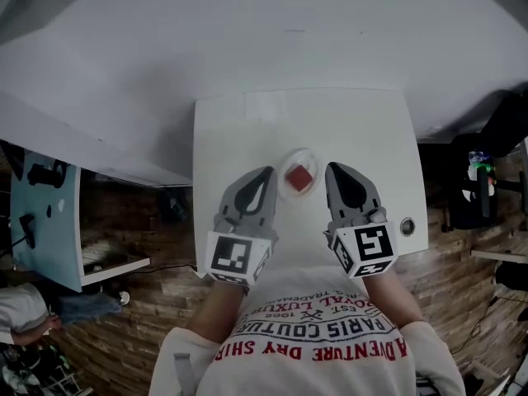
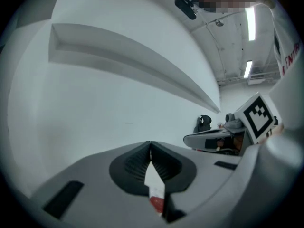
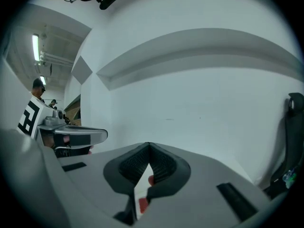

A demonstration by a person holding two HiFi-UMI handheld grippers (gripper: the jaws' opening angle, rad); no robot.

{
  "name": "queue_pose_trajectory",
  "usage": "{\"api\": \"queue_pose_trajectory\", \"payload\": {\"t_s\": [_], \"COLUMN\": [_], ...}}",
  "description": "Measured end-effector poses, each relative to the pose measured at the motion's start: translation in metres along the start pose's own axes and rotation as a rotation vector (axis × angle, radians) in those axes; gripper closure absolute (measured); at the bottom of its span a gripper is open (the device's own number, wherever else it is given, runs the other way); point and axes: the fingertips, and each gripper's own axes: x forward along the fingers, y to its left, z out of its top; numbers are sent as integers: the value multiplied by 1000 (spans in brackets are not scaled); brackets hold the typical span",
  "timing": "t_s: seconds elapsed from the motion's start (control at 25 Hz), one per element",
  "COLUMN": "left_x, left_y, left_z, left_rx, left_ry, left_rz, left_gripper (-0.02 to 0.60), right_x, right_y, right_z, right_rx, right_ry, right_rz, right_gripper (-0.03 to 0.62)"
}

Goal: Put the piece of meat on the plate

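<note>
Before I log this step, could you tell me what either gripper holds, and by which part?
Nothing: the left gripper and right gripper are both shut and empty; the piece of meat lies on the plate.

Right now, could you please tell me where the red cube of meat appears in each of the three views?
Head view: red cube of meat at centre, on the small round plate.
Left gripper view: the meat is a red sliver, bottom centre, below the closed jaws.
Right gripper view: the meat is a red patch, bottom centre, below the closed jaws.
Shared landmark: the plain white wall.
</note>
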Motion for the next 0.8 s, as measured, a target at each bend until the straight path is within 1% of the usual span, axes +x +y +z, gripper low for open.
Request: {"api": "queue_pose_trajectory", "payload": {"t_s": [0.12,0.2,0.44,0.6,0.8], "left_x": [0,0,-1,-1,-3], "left_y": [-1,0,1,2,5], "left_z": [10,14,16,14,10], "left_rx": [8,15,22,25,18], "left_ry": [-35,-51,-56,-50,-35], "left_rz": [9,17,27,35,47], "left_gripper": [575,574,575,574,575], "right_x": [-5,-6,-3,1,4], "right_y": [0,0,2,5,9], "right_z": [11,14,9,4,1], "right_rx": [-8,-20,-39,-72,-66], "right_ry": [-43,-52,-27,4,10], "right_rz": [4,6,10,7,25], "right_gripper": [582,582,582,582,582]}}
